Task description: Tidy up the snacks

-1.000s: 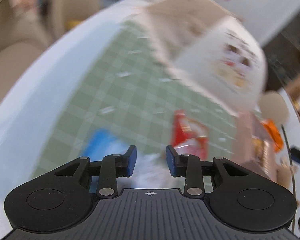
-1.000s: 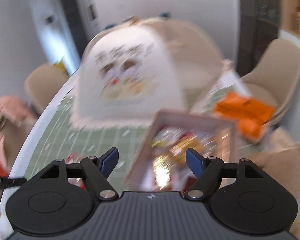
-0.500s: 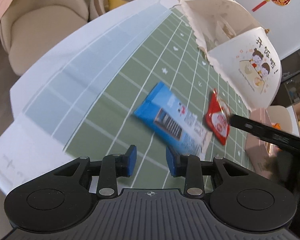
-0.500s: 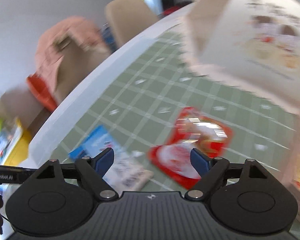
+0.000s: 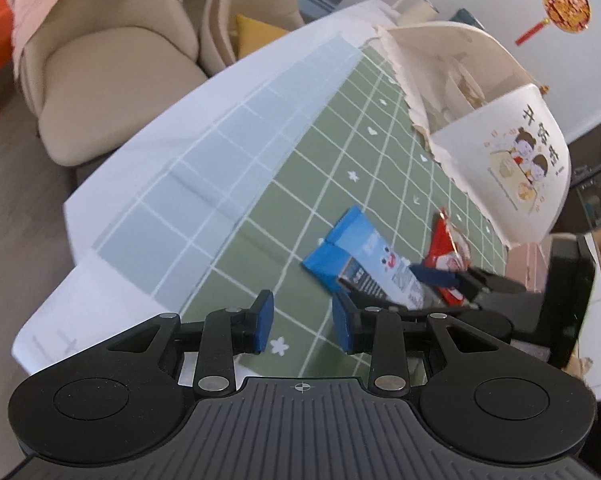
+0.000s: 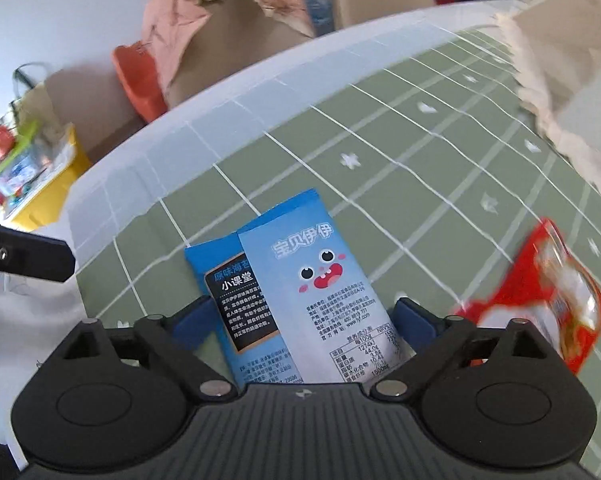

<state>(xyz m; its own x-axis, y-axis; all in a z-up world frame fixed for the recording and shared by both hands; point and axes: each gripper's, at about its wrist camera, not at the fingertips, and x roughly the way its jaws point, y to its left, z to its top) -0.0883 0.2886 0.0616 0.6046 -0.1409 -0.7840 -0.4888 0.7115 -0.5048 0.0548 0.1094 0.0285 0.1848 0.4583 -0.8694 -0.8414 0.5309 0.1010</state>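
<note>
A blue snack packet (image 6: 300,284) with a cartoon face lies flat on the green checked tablecloth (image 6: 420,152). My right gripper (image 6: 304,320) is open, low over the packet's near end, one finger on each side of it. A red snack packet (image 6: 556,296) lies to the right of it. In the left wrist view the blue packet (image 5: 356,256) and the red packet (image 5: 446,248) lie ahead to the right, with the right gripper (image 5: 444,280) over them. My left gripper (image 5: 302,322) is open and empty above the cloth.
A white domed food cover (image 5: 500,148) with a cartoon print stands at the far right of the table. Beige chairs (image 5: 100,80) stand beyond the table's left edge. A pink box (image 5: 528,260) sits behind the right gripper.
My right gripper has swung left and come down over the blue packet, fingers now straddling it. My left gripper has pulled back a little, so the packets look farther away.
</note>
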